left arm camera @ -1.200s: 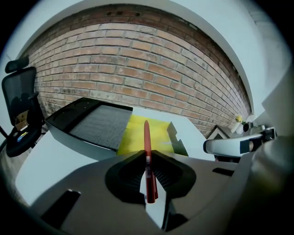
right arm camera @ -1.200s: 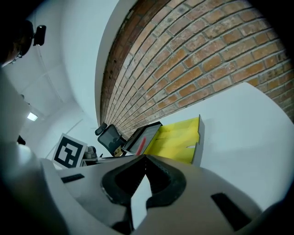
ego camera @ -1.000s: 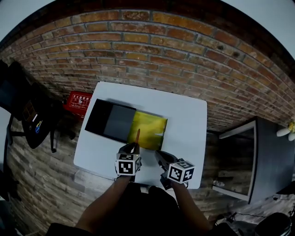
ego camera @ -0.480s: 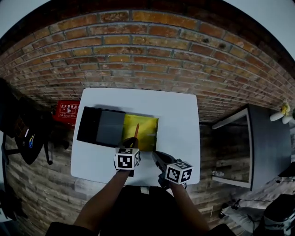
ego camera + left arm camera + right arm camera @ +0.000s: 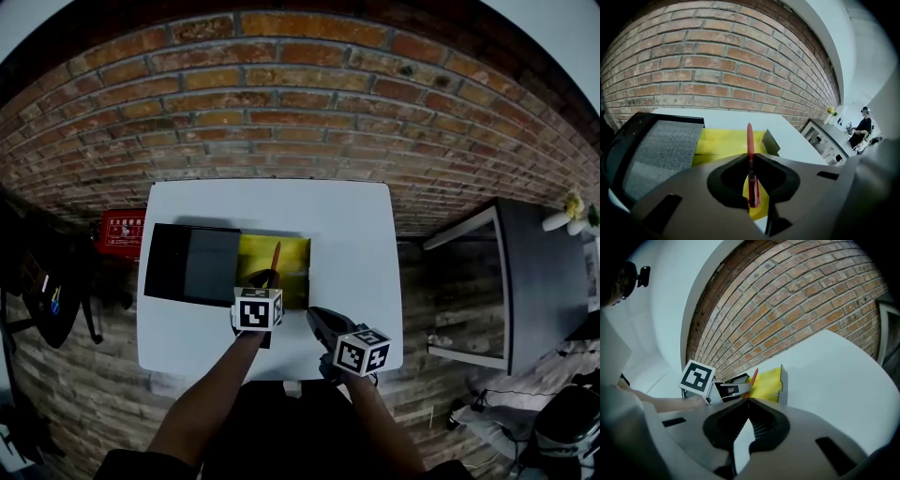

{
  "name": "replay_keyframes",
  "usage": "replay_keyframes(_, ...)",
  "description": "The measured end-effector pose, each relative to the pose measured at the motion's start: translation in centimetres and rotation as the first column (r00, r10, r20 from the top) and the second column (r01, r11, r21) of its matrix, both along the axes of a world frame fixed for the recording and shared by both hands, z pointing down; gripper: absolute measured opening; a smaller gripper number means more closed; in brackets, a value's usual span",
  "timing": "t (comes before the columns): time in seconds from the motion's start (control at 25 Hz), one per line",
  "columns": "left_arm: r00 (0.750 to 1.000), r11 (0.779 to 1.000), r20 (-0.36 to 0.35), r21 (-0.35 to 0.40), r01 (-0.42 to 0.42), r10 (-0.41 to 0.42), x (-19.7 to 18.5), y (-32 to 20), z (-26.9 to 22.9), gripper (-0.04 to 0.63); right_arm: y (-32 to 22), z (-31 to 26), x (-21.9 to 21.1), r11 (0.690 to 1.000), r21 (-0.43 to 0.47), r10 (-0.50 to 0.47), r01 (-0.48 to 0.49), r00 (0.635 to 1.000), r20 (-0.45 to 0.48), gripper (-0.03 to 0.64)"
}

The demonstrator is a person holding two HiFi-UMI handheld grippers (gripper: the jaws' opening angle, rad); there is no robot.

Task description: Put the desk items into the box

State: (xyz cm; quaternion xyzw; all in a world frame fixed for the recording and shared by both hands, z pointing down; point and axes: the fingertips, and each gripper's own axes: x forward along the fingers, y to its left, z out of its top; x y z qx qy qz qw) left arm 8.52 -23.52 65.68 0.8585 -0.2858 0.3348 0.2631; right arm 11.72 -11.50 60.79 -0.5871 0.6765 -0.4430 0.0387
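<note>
1. Room. A brick wall (image 5: pixel 281 112) runs behind the work area. The floor (image 5: pixel 84 375) is laid in wood-look planks.

2. Surface. A white rectangular surface (image 5: pixel 347 225) stands against the wall. Its right half and its rear strip are bare.

3. Surroundings. A grey cabinet (image 5: pixel 534 272) stands to the right of the surface, well apart from it, with flowers (image 5: pixel 572 211) on its far end. A black chair (image 5: pixel 42 291) stands to the left. A red crate (image 5: pixel 122 230) sits on the floor just beside the left edge of the surface. A person (image 5: pixel 862 126) stands far off in the background of the left gripper view.

4. Box. The box (image 5: pixel 292 272) lies open on the left half of the surface, yellow inside. Its black lid (image 5: pixel 192 264), lined in grey, lies flat and adjoins its left side. Nothing blocks the opening from above.

5. Left gripper. The left gripper (image 5: pixel 267 279) is at the near edge of the box. Its fingers (image 5: pixel 726 178) are clamped on a red pen (image 5: pixel 749 140) at its rear half. The pen points forward over the yellow interior. Whether its tip touches the box cannot be told.

6. Right gripper. The right gripper (image 5: pixel 317 317) is over the bare surface, to the right of the left gripper and nearer the person. Its fingers (image 5: pixel 723 426) are pressed together with nothing between them.
</note>
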Motion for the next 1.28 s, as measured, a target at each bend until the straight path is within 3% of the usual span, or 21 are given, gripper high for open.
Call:
replay_keyframes(0.56, 0.982, 0.993, 0.163, -0.080, -0.084, 0.097, 0.9, -0.1, 4.7, 0.055, 1.2, 1.0, 2.0, 0.999, -0.027, 0.032, -0.032, 0.999, 0.004, 0.021)
replay_keyframes(1.28, 0.944, 0.979, 0.276, -0.143, -0.147, 0.182, 1.3, 0.1, 7.0, 0.057, 2.1, 1.1, 2.9, 0.997, -0.036, 0.063, -0.063, 0.998, -0.002, 0.021)
